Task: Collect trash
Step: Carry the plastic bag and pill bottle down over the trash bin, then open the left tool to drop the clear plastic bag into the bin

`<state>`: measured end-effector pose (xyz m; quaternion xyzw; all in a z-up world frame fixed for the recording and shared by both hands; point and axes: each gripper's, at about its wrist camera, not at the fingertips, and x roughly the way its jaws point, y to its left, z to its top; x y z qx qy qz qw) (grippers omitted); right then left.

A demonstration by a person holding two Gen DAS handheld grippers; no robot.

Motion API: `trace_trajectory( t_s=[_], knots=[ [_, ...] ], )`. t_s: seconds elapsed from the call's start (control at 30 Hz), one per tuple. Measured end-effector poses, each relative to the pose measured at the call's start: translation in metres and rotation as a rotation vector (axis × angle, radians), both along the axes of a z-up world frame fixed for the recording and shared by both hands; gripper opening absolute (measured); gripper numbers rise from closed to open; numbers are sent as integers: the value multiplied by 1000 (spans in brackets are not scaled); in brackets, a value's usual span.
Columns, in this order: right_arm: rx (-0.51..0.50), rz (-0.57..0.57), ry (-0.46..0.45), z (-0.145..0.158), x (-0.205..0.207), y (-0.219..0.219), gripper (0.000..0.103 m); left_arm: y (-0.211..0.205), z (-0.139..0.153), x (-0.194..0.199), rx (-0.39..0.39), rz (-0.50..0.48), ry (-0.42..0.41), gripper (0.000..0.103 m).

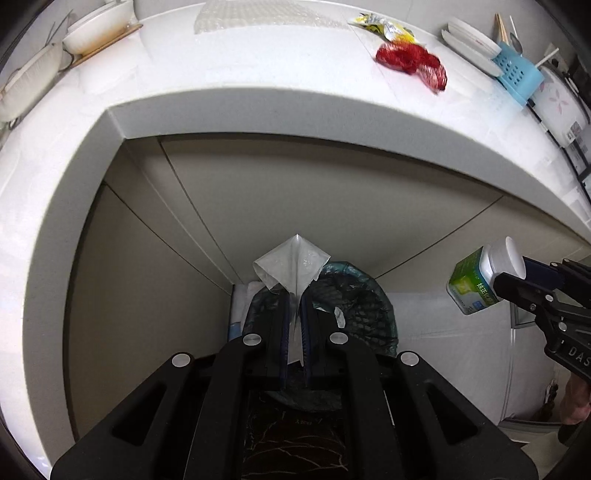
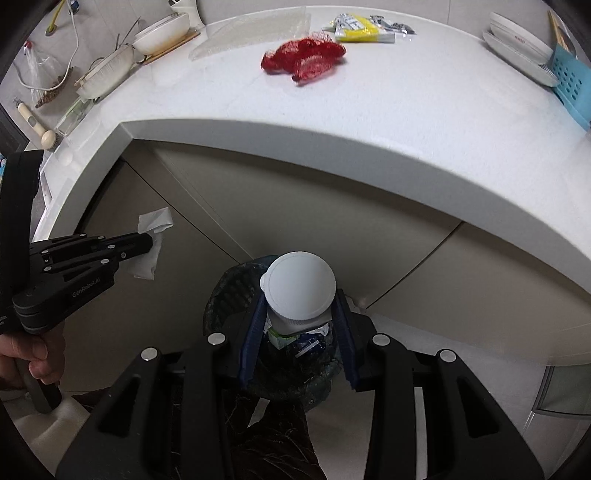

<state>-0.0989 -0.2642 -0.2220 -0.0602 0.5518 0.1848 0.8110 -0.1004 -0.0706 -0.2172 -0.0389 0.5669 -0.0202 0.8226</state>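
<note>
Right wrist view is showing the right gripper [image 2: 300, 314] pinching a white-capped bottle [image 2: 301, 291] above the bin [image 2: 225, 291] while the left gripper [image 1: 294, 295] is clamping a clear wrapper [image 1: 291, 264], so letting go over the bin seems next.

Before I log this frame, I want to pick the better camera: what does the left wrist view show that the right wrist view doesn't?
Only the left wrist view shows the green-and-white label on the white-capped plastic bottle side-on in the right gripper.

Only the right wrist view shows the wooden-handled brush on the counter's left end.

Both show the clear plastic wrapper in the left gripper, the dark lined mesh bin, the red mesh bag and the yellow snack wrapper.
</note>
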Motion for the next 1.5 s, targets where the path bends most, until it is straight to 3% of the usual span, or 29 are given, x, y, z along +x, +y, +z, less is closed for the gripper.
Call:
trace_trajectory(
  t_s=[0.43,0.8,1.0,1.13,1.3,1.5],
  knots=[
    [-4,-35,51,-44,9,-5,35,-8,-31,5,26,0,62,5],
    [-4,-57,59,-41,10,-9,35,-32,-40,4,39,-90,73,6],
    [-23,-52,45,-33,6,-11,35,-39,-40,6,30,-111,57,17],
    [-19,-59,44,-31,5,-11,35,-37,-43,8,21,-95,50,36],
    [-30,-54,58,-36,6,-8,35,-33,-50,8,6,-76,66,45],
    [-31,-43,60,-37,7,-3,35,-29,-48,8,2,-75,61,63]
  ],
)
